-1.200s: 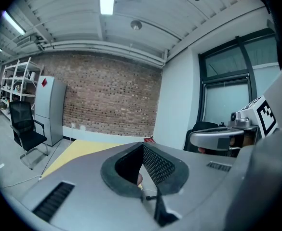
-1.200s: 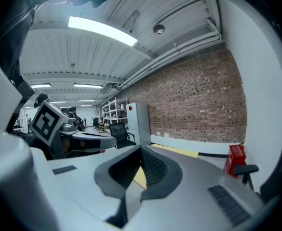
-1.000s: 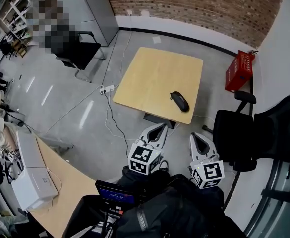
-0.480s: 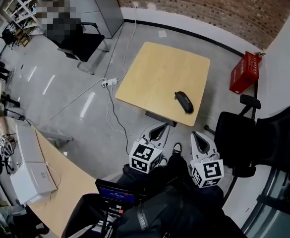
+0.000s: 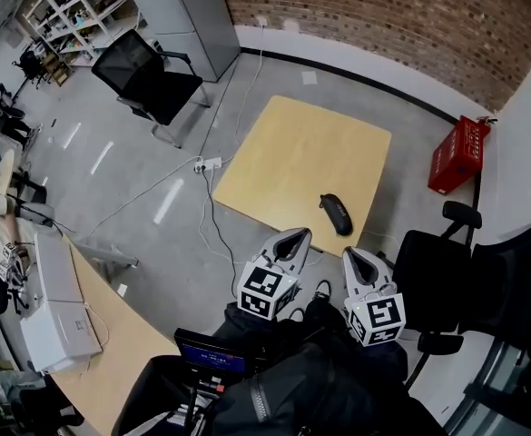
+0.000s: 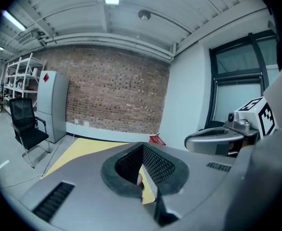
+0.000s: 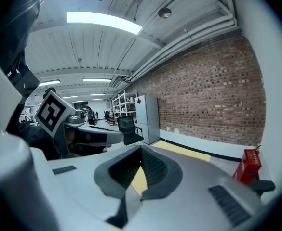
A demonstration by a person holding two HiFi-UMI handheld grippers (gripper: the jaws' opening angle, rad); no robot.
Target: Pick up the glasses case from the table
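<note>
The black glasses case (image 5: 336, 213) lies on the square light-wood table (image 5: 292, 153), close to its near right edge. My left gripper (image 5: 297, 235) is held short of the table's near edge, left of the case, with its jaws shut and nothing in them. My right gripper (image 5: 351, 254) hangs just below the case in the head view, off the table, also shut and empty. The left gripper view looks over my left gripper (image 6: 142, 144) at the table top (image 6: 83, 150). In the right gripper view my right gripper (image 7: 141, 148) hides the case.
A red crate (image 5: 460, 153) stands on the floor right of the table. Black office chairs (image 5: 456, 271) crowd the right side, and another chair (image 5: 152, 75) stands at the far left. A power strip with cables (image 5: 207, 164) lies left of the table. A wooden desk (image 5: 111, 352) sits lower left.
The table and the case have come nearer in the head view, and both grippers now sit closer to the table's near edge. Both stay shut.
</note>
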